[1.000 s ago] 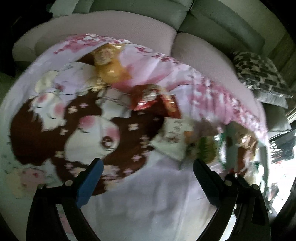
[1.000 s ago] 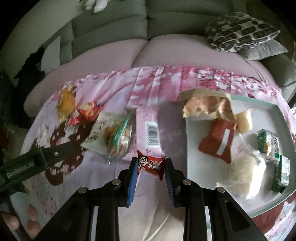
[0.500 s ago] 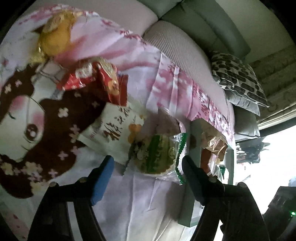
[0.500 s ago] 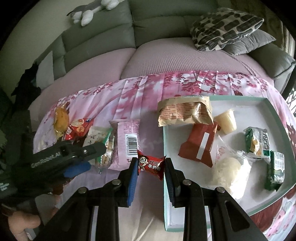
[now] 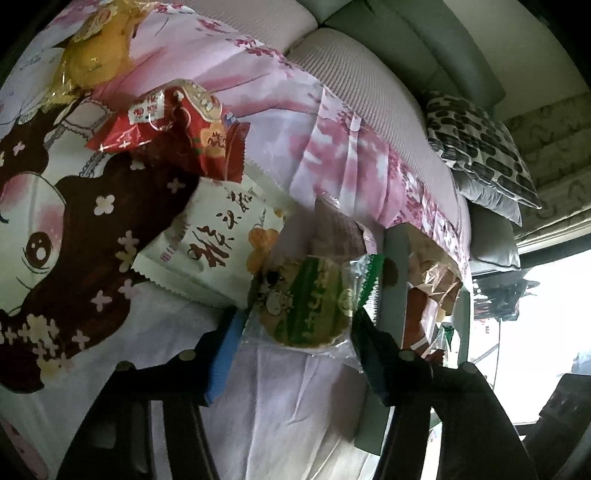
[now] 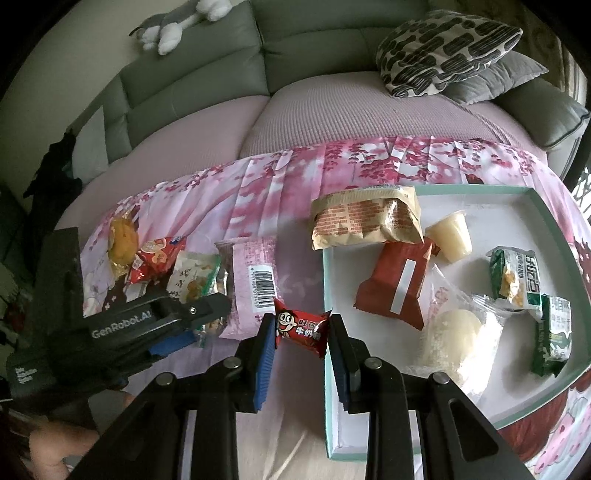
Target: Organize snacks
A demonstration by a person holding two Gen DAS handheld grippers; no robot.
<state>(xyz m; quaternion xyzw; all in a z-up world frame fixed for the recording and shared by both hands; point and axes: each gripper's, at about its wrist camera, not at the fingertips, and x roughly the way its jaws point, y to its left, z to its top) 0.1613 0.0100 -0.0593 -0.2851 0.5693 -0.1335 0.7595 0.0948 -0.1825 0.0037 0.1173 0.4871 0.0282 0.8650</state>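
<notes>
My left gripper (image 5: 297, 317) reaches down over a clear packet with a green-striped biscuit (image 5: 306, 302), which lies on the pink cloth. Its jaws are closing, and both pads touch the wrapper's edges. The right wrist view shows that gripper (image 6: 210, 321) at the left. My right gripper (image 6: 301, 323) is shut on a small red candy (image 6: 303, 330), held just left of the rim of the teal tray (image 6: 327, 295). A white packet (image 5: 218, 240), a red packet (image 5: 177, 129), a yellow cake (image 5: 96, 59) and a pink packet (image 6: 255, 280) lie on the cloth beside the biscuit.
The tray holds a tan packet (image 6: 365, 221), a red-brown packet (image 6: 395, 284), a jelly cup (image 6: 450, 236), two green packets and a clear bag with a white bun (image 6: 454, 328). Behind the table stand a grey sofa, a patterned cushion (image 6: 443, 48) and a plush toy (image 6: 173, 26).
My left gripper swung right and down from the cartoon print to the green biscuit packet, and its jaws narrowed around it. The right gripper shifted slightly, still holding the red candy.
</notes>
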